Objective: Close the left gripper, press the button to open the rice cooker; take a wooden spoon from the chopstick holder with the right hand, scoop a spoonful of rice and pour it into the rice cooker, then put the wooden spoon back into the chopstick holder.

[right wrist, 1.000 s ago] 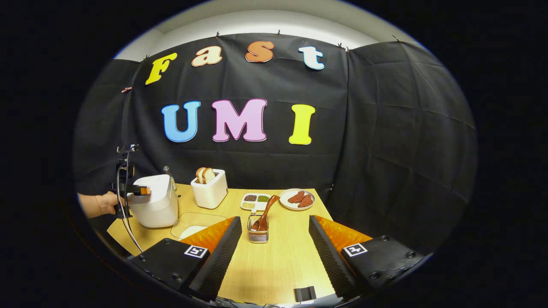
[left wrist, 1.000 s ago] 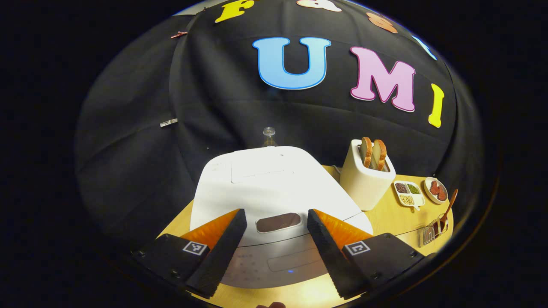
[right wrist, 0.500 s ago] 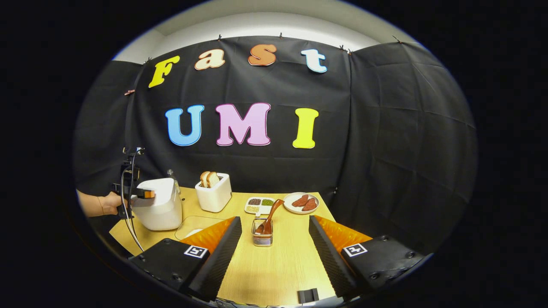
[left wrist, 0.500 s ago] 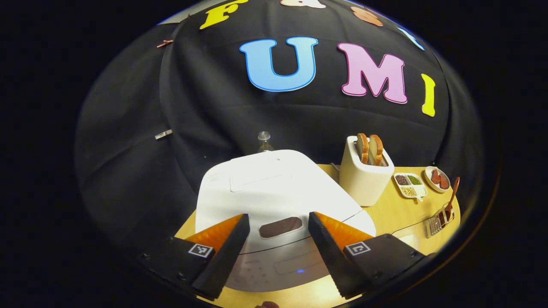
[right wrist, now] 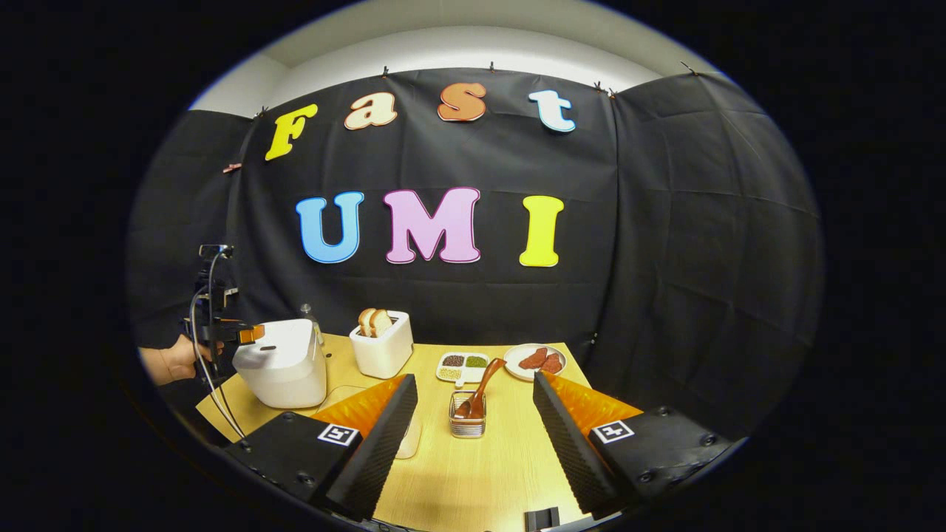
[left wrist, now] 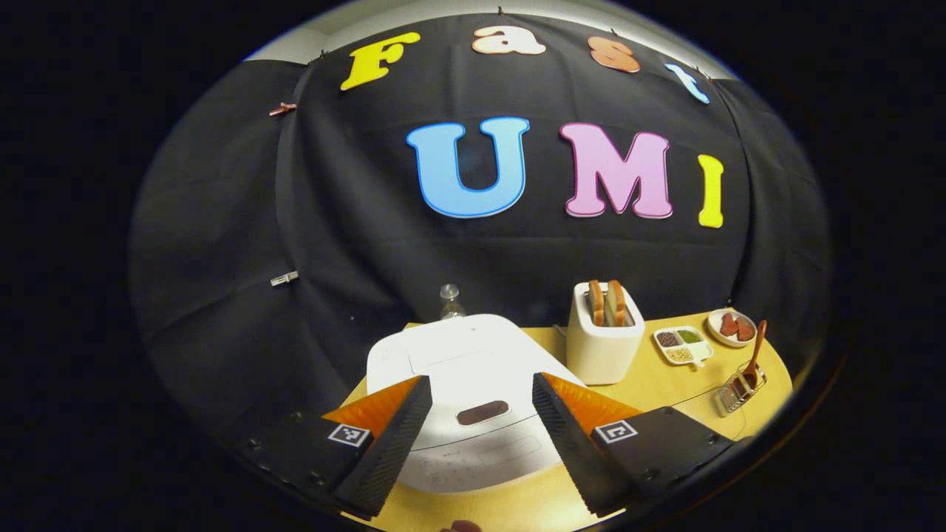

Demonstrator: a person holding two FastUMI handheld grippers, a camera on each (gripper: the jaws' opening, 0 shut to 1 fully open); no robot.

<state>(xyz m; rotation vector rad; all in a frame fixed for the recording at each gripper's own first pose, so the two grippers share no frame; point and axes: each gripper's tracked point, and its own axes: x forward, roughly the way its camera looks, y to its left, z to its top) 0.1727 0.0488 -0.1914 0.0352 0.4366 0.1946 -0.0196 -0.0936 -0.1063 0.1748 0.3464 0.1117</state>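
hovering wide open at lower centre of the left gripper view, the left hand-held gripper (left wrist: 477, 403) frames the closed rice cooker (left wrist: 465, 369), no legible label. right hand-held gripper (right wrist: 473, 406), also wide, faces the wooden spoon (right wrist: 480, 386) in the chopstick holder (right wrist: 468, 423) on the worktop (right wrist: 473, 473).

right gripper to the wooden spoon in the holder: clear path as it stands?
Probably yes. The right gripper is open, and the wooden spoon stands in the chopstick holder straight ahead between its fingers, with bare table between and the handle leaning free above the rim.
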